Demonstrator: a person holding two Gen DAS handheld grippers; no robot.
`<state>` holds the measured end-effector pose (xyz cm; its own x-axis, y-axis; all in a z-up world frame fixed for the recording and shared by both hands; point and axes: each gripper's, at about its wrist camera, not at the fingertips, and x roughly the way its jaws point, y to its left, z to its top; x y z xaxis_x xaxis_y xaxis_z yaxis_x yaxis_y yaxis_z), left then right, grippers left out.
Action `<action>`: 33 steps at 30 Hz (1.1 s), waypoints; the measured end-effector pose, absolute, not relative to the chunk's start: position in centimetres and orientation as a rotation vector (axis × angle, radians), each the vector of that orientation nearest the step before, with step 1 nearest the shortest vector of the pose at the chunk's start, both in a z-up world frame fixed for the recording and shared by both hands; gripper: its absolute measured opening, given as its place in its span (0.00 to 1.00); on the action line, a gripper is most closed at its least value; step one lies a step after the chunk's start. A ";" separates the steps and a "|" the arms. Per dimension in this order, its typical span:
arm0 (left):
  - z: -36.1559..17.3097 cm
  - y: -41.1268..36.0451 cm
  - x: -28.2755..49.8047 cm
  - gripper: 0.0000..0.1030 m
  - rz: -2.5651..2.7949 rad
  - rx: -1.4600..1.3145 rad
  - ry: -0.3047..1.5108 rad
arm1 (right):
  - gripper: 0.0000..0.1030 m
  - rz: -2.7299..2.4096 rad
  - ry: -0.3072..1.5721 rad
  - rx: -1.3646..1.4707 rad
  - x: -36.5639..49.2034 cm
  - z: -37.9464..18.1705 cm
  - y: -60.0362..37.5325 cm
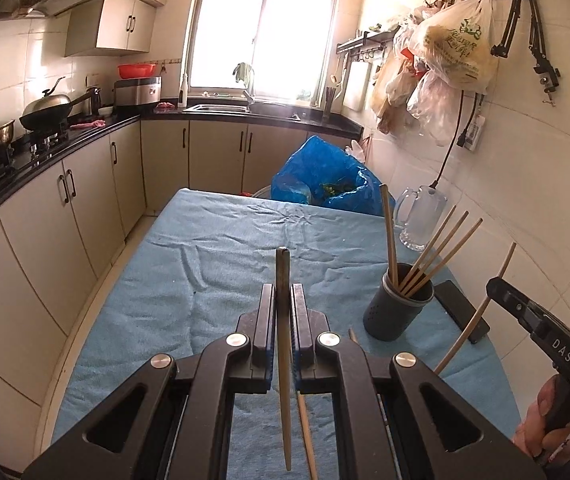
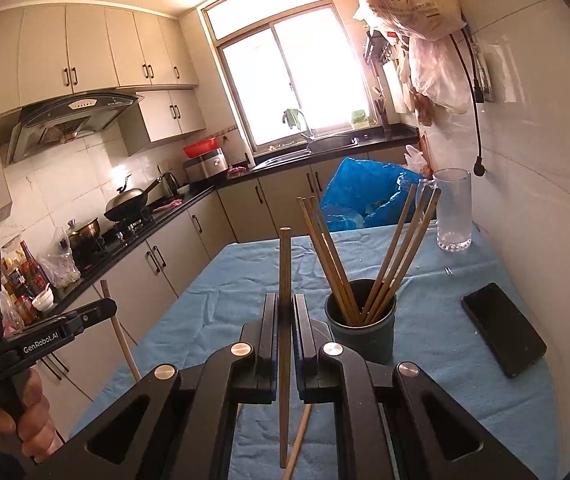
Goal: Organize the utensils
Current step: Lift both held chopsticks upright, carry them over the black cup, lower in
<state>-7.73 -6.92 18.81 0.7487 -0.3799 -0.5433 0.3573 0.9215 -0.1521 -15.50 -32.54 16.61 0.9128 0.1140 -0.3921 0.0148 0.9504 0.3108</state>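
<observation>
Wooden chopsticks (image 1: 284,360) (image 2: 284,360) sit pinched in both the left gripper (image 1: 284,300) and right gripper (image 2: 284,312), jaws closed tight; crowded holder (image 2: 361,330) could deflect either tip.

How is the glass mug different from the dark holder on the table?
The mug is clear glass and taller; the holder is dark, opaque and shorter. The mug looks empty; the holder has several chopsticks leaning in it. The mug stands farther back near the wall, the holder nearer the cameras. Both stand upright on the blue cloth.
</observation>
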 end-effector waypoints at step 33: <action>19.6 -10.9 -7.4 0.06 -0.455 0.019 0.610 | 0.07 0.025 0.389 0.353 -17.0 17.3 -34.6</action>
<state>-7.43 -10.89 19.63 0.7241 -0.4068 -0.5570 0.4178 0.9012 -0.1150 -16.96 -34.65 17.33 0.9258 0.0908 -0.3669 0.0434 0.9387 0.3419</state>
